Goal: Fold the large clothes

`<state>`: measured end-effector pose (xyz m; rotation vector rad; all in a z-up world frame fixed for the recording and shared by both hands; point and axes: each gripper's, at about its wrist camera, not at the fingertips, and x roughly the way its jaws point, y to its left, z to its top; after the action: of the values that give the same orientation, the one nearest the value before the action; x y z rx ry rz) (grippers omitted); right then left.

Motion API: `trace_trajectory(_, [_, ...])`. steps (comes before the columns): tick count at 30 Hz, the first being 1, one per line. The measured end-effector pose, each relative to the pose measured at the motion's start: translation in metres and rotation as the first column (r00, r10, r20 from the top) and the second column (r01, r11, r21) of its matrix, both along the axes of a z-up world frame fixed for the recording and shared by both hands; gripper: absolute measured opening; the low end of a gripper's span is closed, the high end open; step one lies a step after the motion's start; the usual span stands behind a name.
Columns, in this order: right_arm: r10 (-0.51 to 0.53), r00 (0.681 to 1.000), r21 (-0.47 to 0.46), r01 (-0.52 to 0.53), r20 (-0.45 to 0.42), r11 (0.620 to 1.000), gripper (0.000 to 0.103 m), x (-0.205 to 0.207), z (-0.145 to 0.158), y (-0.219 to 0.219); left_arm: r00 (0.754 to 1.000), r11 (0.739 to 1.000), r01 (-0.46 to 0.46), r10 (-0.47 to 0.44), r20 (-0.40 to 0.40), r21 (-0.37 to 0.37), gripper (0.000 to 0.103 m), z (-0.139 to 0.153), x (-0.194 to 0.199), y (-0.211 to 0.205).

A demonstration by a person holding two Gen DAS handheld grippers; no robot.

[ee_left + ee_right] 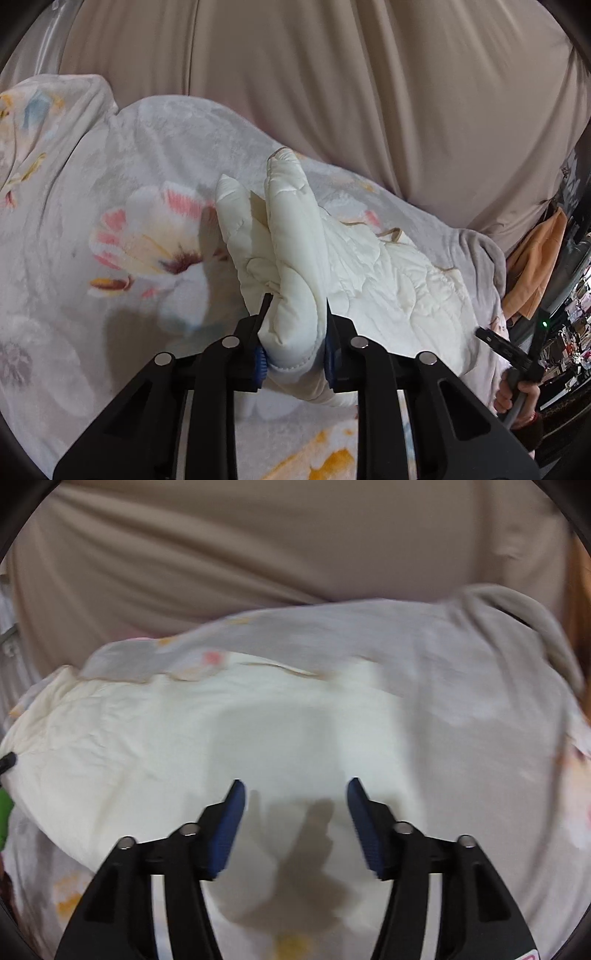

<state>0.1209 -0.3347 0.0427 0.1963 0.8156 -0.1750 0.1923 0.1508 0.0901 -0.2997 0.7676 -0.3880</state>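
A cream quilted garment lies on a floral blanket. My left gripper is shut on a thick folded bunch of it, and the held fold stands up between the fingers. In the right wrist view the garment spreads flat across the blanket. My right gripper is open and empty just above the garment; its shadow falls on the fabric. The right gripper also shows in the left wrist view, at the far right, held by a hand.
A beige curtain hangs behind the bed. An orange cloth hangs at the right edge, beside cluttered shelves. The blanket's grey edge is bunched up at the far right.
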Motion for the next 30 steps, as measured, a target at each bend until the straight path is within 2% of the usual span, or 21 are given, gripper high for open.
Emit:
trace_trajectory(2, [-0.018,0.999,0.083,0.021,-0.037,0.996,0.068,-0.017,-0.016,-0.021,1.0,1.0,-0.018,0.018,-0.015,-0.001,0.021,-0.007,0.001,0.003])
trace_trajectory(5, [0.013,0.996,0.205,0.005,-0.089,0.979,0.066,-0.016,-0.044,-0.026,0.998,0.999,-0.042,0.041,-0.037,-0.023,0.021,-0.012,0.002,0.007])
trace_trajectory(6, [0.008,0.996,0.204,0.011,-0.089,0.979,0.058,-0.016,-0.049,-0.022,0.998,0.999,-0.043,0.042,-0.039,-0.028,0.021,-0.011,0.0,0.008])
trace_trajectory(7, [0.017,0.996,0.192,0.0,-0.085,0.981,0.042,-0.016,-0.049,-0.017,0.998,0.999,-0.042,0.04,-0.038,-0.029,0.021,-0.01,-0.004,0.008])
trace_trajectory(9, [0.032,0.998,0.141,-0.025,-0.047,0.99,0.02,-0.025,-0.03,-0.003,0.999,0.999,-0.031,0.03,-0.029,-0.037,0.02,-0.004,-0.015,0.012])
trace_trajectory(12, [0.075,0.996,0.174,-0.083,0.053,0.981,0.014,-0.06,0.003,0.003,0.999,0.999,-0.031,0.031,0.01,-0.041,0.02,0.01,-0.047,0.028])
trace_trajectory(14, [0.09,0.993,0.197,-0.105,0.079,0.975,0.013,-0.09,0.015,0.006,0.999,0.997,-0.023,0.025,0.036,-0.068,0.019,0.021,-0.073,0.041])
trace_trajectory(17, [0.097,0.994,0.194,-0.104,0.044,0.975,0.013,-0.125,0.01,0.02,0.998,0.996,-0.004,0.01,0.061,-0.091,0.019,0.029,-0.11,0.06])
trace_trajectory(20, [0.09,0.991,0.16,-0.073,-0.099,0.984,0.019,-0.135,-0.031,0.032,0.999,0.998,0.0,0.003,0.047,-0.058,0.019,0.019,-0.124,0.058])
trace_trajectory(21, [0.081,0.985,0.121,-0.063,-0.152,0.991,0.025,-0.133,-0.046,0.036,0.999,0.999,-0.002,0.004,0.035,-0.053,0.019,0.013,-0.124,0.056])
trace_trajectory(22, [0.07,0.985,0.104,-0.053,-0.16,0.993,0.029,-0.134,-0.05,0.037,1.0,0.999,-0.013,0.014,0.028,-0.048,0.019,0.01,-0.123,0.056])
trace_trajectory(24, [0.049,0.989,0.105,-0.035,-0.137,0.994,0.029,-0.138,-0.035,0.034,1.0,0.997,-0.022,0.023,0.016,-0.071,0.019,0.006,-0.122,0.063])
trace_trajectory(27, [0.005,1.0,0.021,-0.005,-0.021,1.0,0.029,-0.146,0.009,0.038,1.0,0.995,-0.01,0.012,0.024,-0.096,0.019,0.008,-0.125,0.067])
trace_trajectory(28, [0.02,1.0,0.005,-0.02,0.02,1.0,0.031,-0.145,0.024,0.044,0.999,0.996,-0.011,0.014,0.032,-0.091,0.019,0.008,-0.127,0.065])
trace_trajectory(30, [0.118,0.99,0.012,-0.119,0.076,0.993,0.031,-0.136,0.042,0.064,0.999,0.996,-0.013,0.017,0.047,-0.089,0.019,0.01,-0.128,0.06])
